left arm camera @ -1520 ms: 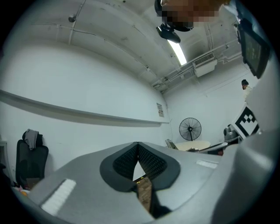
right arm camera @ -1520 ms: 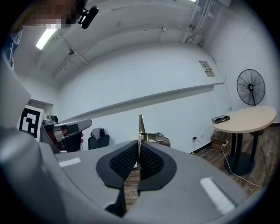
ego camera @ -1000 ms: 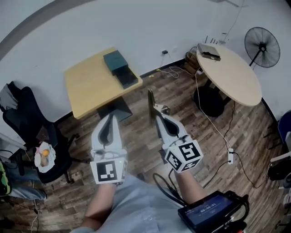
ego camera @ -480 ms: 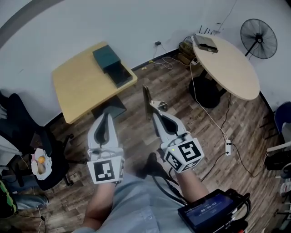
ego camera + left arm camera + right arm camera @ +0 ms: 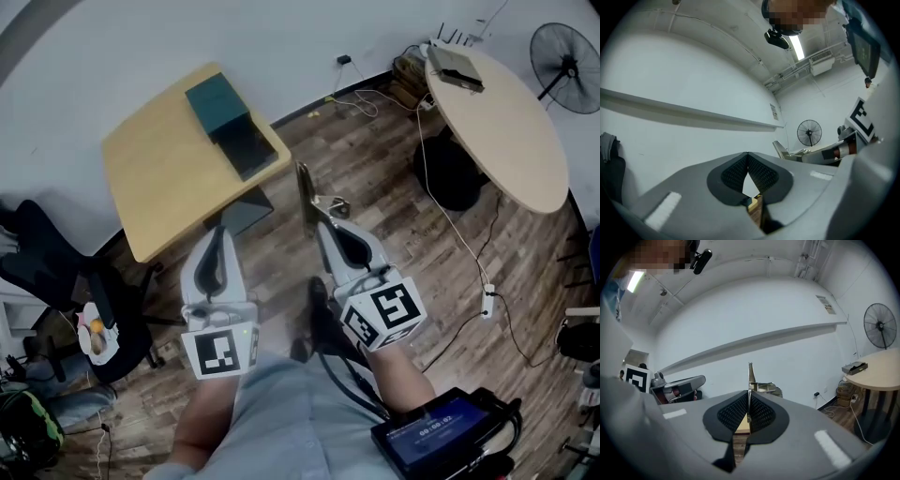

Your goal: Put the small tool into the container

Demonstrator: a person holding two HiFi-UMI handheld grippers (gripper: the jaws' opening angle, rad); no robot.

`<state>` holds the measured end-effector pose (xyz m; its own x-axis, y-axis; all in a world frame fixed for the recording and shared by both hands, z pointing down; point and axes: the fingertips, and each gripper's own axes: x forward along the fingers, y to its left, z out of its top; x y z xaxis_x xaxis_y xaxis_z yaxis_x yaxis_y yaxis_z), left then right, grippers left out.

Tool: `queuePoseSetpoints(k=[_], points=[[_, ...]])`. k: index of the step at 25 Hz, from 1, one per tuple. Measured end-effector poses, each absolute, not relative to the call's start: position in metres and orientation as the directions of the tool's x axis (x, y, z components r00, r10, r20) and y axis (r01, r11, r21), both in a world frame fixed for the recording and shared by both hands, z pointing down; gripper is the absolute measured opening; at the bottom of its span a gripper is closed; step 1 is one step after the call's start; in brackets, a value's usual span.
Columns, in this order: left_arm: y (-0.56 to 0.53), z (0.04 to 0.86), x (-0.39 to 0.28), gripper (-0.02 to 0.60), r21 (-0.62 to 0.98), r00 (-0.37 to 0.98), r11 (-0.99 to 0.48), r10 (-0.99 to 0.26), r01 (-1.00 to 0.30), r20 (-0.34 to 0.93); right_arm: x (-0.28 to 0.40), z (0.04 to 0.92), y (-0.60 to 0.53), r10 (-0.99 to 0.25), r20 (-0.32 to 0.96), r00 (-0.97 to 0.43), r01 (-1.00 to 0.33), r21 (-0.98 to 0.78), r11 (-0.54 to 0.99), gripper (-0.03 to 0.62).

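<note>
A thin metal tool (image 5: 305,192) stands upright in my right gripper (image 5: 323,225), which is shut on its lower end. In the right gripper view the tool (image 5: 751,376) rises between the closed pads of the right gripper (image 5: 749,392). My left gripper (image 5: 217,230) is beside it, shut with nothing in it; its tips meet in the left gripper view (image 5: 747,154). The container is a dark green box (image 5: 217,105) with an open dark tray (image 5: 248,150) next to it, on the far part of a square wooden table (image 5: 159,187). Both grippers hang over the floor, short of that table.
A round wooden table (image 5: 497,122) with a flat device on it stands at the right, and a fan (image 5: 570,56) behind it. A black chair (image 5: 56,272) is at the left. Cables (image 5: 450,234) run across the wood floor. A screen unit (image 5: 441,436) hangs at the person's waist.
Both grippers have moved forward together, and the wooden table with the green box now lies nearer to them. The tool stays gripped in the right gripper.
</note>
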<state>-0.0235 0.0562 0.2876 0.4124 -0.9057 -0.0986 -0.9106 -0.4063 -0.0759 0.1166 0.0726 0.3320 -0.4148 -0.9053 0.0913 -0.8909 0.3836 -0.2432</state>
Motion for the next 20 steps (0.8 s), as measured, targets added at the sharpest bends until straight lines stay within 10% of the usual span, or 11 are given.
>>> queuePoseSetpoints(k=[20], points=[[-0.088, 0.251, -0.002, 0.011, -0.069, 0.229, -0.220, -0.956, -0.973, -0.183, 0.120, 0.320, -0.119, -0.764, 0.096, -0.639, -0.761, -0.227, 0.608, 0.003]])
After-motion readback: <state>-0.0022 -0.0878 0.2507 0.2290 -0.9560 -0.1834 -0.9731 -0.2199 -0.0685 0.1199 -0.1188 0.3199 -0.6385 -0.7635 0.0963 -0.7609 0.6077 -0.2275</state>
